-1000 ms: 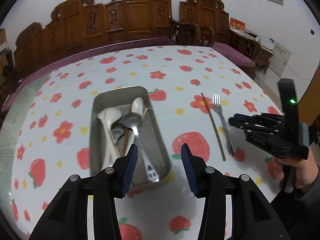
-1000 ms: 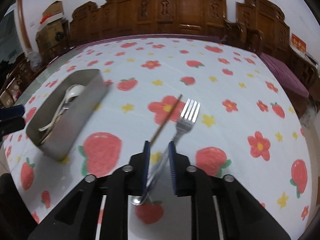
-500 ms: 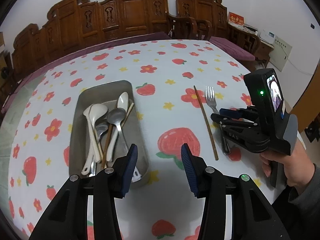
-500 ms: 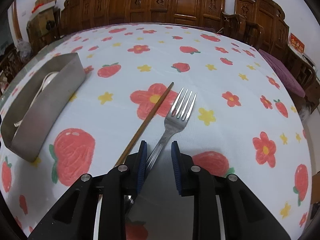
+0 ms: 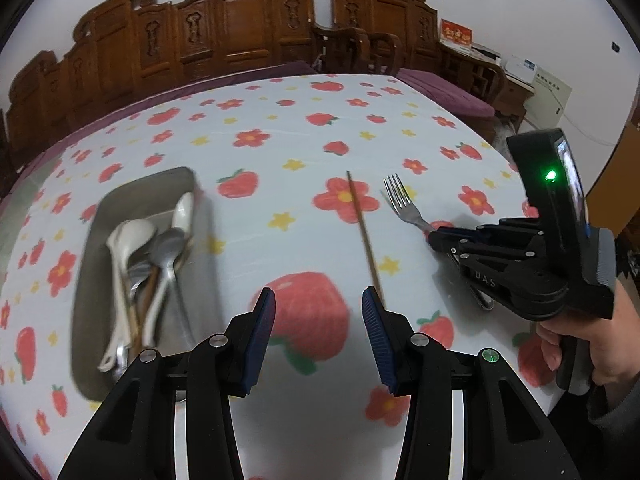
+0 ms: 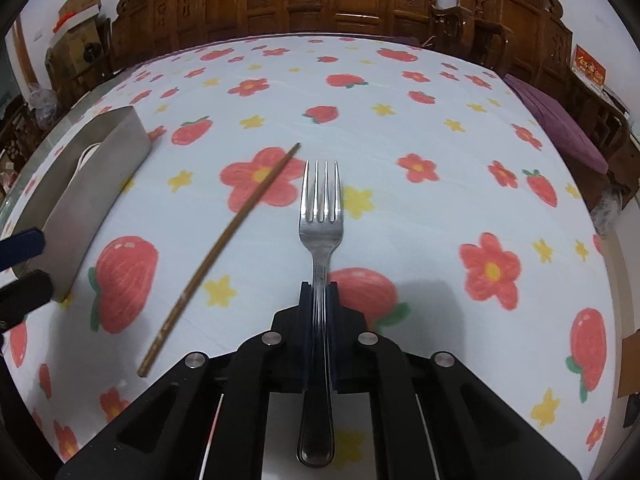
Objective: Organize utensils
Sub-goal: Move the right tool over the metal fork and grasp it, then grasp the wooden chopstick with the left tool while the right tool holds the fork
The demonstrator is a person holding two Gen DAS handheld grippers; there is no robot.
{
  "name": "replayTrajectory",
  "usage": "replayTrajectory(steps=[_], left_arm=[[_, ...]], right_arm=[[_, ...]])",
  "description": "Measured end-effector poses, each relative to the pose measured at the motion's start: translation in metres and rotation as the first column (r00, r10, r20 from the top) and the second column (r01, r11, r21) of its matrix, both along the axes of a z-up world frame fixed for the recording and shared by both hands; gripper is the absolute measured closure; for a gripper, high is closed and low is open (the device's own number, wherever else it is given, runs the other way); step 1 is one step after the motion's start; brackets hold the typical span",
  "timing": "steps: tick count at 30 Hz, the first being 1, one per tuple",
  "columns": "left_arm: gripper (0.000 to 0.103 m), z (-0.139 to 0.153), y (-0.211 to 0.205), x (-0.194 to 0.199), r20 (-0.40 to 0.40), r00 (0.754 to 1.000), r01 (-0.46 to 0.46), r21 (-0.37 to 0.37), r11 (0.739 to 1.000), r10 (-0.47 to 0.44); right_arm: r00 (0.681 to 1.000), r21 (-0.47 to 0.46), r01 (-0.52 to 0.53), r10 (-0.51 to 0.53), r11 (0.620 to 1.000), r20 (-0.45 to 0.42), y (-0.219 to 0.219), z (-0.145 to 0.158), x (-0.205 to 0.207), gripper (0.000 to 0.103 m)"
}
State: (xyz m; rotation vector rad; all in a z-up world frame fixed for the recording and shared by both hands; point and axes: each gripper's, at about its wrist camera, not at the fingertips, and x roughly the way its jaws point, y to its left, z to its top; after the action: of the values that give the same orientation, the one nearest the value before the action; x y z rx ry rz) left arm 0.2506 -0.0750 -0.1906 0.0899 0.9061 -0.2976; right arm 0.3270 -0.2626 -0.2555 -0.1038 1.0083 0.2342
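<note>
- The right claw point(image 6: 319, 300), matte black with ribbed blue pads, is clamped on the neck of a polished steel fork point(image 6: 321, 216); the handle runs back between the fingers and the four tines point far, away from the claw.
- The left claw point(image 5: 319, 334) hangs with its fingers apart and empty, over a printed strawberry on the near side of the surface point(image 5: 280, 152).
- A thin brown wooden chopstick point(image 6: 224, 252) lies flat on the white cloth with red flowers, yellow stars and strawberries, just left of the fork and slanting far-right.
- A rectangular brushed-metal tray point(image 5: 96, 292) with rounded corners sits at left, well apart from the fork; it holds white and steel spoons point(image 5: 160, 256) in a loose bundle.
- Carved dark wooden chairs point(image 5: 240, 32) line the far edge.
</note>
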Motion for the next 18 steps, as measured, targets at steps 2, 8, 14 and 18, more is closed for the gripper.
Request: replayTrajectory(steps=[2,8,14,18], left_arm=[[0.06,-0.006,-0.008,0.005,-0.01,1.0,0.008,-0.001,1.0,-0.008],[0.066,-0.027,-0.033,0.02,-0.049,0.998,0.042,-0.003,0.999,-0.042],[0.079,-0.046,-0.049,0.033,-0.088,0.995,0.055,0.01,0.998,-0.054],[0.086,-0.052,-0.054,0.039,-0.1,0.994,0.053,0.019,0.998,-0.051]], right_arm=[[1.0,-0.003,0.003,-0.003,1.0,0.006,-0.004,0.002,0.0,0.095],[1.0,0.013,0.006,-0.006,1.0,0.011,-0.011,0.005,0.002,0.095],[1.0,0.019,0.005,-0.006,1.0,0.013,-0.015,0.007,0.003,0.095],[1.0,0.028,0.008,-0.009,1.0,0.016,-0.018,0.008,0.002,0.094]])
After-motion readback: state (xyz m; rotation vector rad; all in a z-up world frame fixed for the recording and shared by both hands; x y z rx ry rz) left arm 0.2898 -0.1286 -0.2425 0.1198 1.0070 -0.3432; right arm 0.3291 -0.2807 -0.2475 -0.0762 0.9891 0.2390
